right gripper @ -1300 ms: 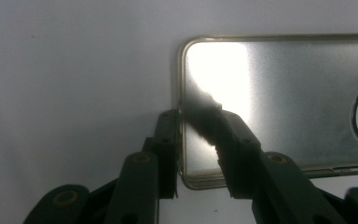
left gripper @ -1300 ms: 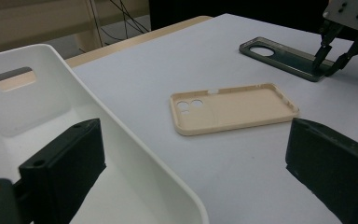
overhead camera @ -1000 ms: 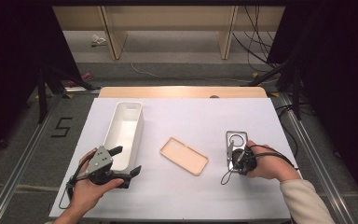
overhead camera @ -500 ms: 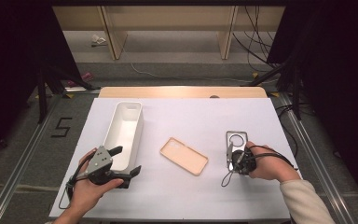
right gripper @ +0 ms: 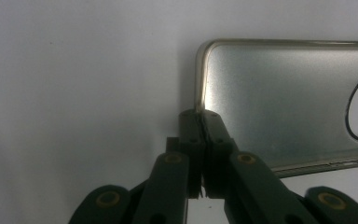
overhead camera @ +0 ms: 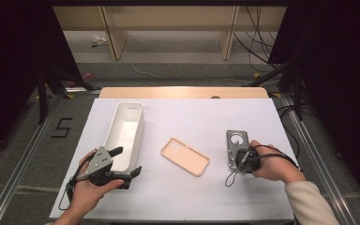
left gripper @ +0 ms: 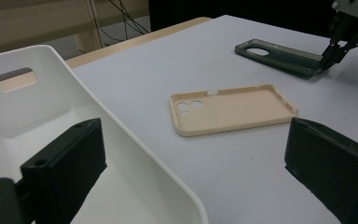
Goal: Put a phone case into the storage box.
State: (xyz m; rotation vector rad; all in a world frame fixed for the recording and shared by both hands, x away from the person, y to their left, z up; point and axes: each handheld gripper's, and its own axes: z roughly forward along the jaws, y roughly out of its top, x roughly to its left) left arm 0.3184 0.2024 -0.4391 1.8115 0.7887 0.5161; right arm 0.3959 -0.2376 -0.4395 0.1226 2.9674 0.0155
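Grey phone case (overhead camera: 236, 146): we found it at the tabletop's (overhead camera: 197, 201) right side, near edge pinched in our right gripper's (overhead camera: 242, 159) just-closed jaws. Left gripper (overhead camera: 122, 161): jaws wide, astride the white bin's (overhead camera: 122, 129) wall, holding nothing.

Place: this is looking like a lab or test room set up for recording.
Table (overhead camera: 178, 112): a white sheet is covering a wooden top, and metal rails (overhead camera: 16, 159) are running along both sides.
Walls: black curtains (overhead camera: 14, 51) are hanging left and right.
Floor: grey carpet is showing a taped number 5 (overhead camera: 62, 127).
Back: loose cables (overhead camera: 258, 42) are lying by a wooden shelf (overhead camera: 168, 18).
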